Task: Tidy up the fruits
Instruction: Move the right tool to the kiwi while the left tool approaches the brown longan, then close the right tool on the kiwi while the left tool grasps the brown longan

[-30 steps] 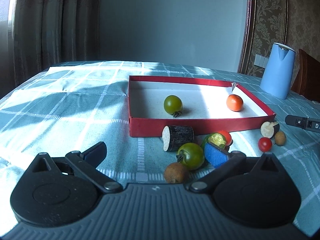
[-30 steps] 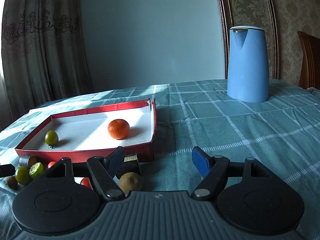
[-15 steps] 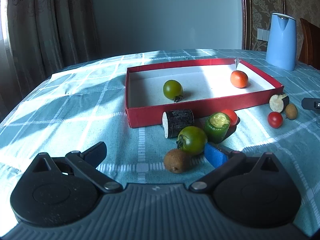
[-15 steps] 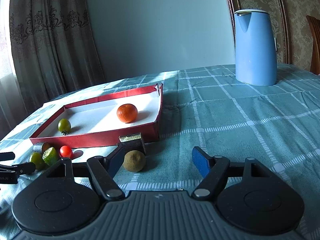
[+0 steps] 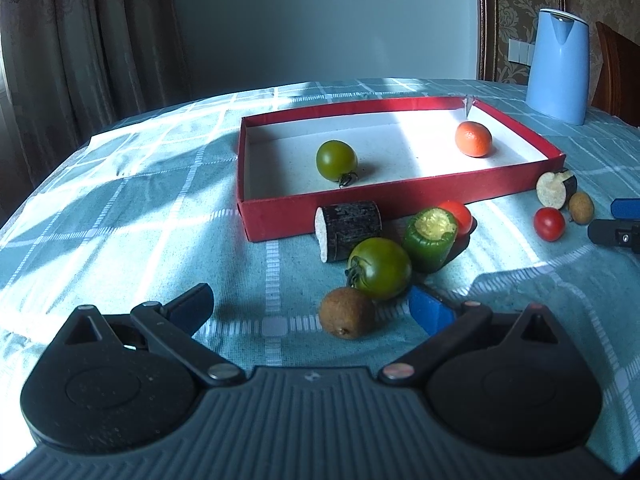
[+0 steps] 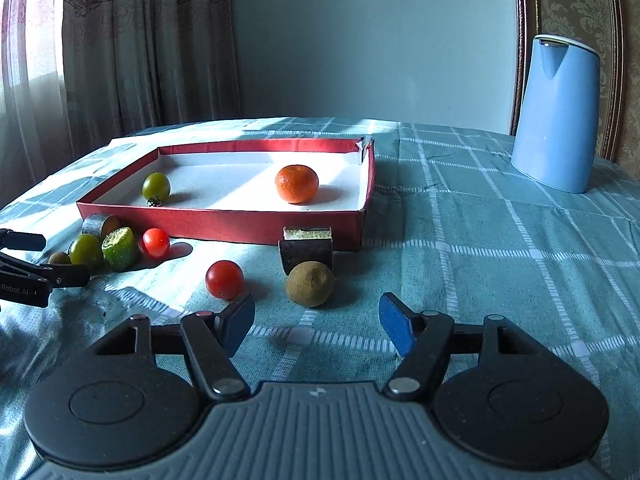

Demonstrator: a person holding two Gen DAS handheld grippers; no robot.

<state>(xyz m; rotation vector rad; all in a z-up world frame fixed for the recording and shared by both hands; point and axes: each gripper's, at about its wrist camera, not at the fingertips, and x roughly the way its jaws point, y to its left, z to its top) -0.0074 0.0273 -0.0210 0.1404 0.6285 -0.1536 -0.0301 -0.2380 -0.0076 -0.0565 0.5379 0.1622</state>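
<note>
right claw [image 6: 316, 322] is spread and just been narrowing, nothing between it; the brown fruit [image 6: 309, 283] ahead is looking round, risking rolling off the pads.

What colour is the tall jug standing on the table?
The jug is light blue, clearest in the right wrist view.

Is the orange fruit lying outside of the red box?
No, the orange fruit lies inside the red box, on its white floor near the right wall.
</note>
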